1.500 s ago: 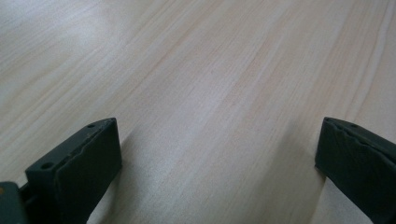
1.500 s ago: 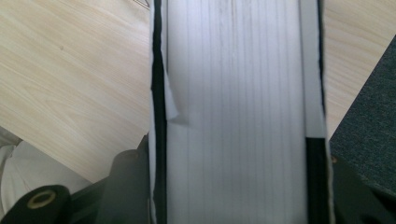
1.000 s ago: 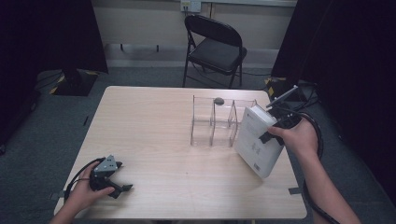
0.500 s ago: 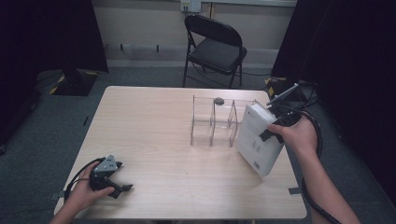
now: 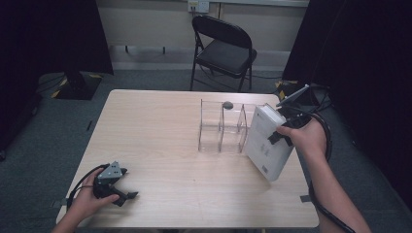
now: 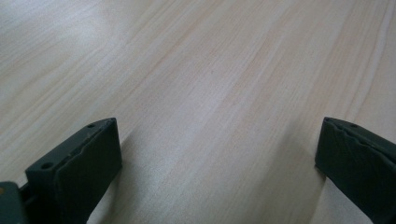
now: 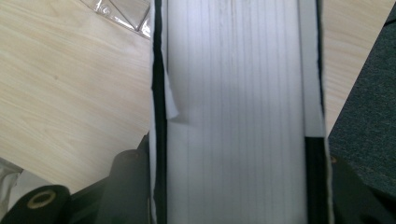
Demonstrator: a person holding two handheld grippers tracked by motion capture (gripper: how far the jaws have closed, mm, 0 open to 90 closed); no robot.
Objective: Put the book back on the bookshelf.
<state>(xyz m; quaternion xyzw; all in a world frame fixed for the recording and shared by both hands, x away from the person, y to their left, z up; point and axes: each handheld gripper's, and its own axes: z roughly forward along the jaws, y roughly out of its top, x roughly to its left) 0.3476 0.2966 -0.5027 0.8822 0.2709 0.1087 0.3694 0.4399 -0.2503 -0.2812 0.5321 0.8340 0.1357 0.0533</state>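
Observation:
A thick white book point(image 5: 266, 141) stands tilted on the table's right side, its lower corner on the wood, just right of a clear acrylic divider rack point(image 5: 222, 126). My right gripper point(image 5: 281, 137) is shut on the book's upper edge; in the right gripper view the white page block point(image 7: 233, 112) sits between the two black jaws, with both pads against its covers. My left gripper point(image 5: 121, 191) rests on the table near the front left corner, held by a hand. Its jaws stand wide apart over bare wood point(image 6: 210, 107), with nothing between the left gripper point(image 6: 217, 163) fingertips.
The wooden table point(image 5: 155, 136) stands on grey carpet. A black folding chair point(image 5: 224, 48) is behind its far edge. A small dark round thing point(image 5: 227, 104) sits at the rack's far side. Black curtains hang at both sides. A cable loops from each gripper.

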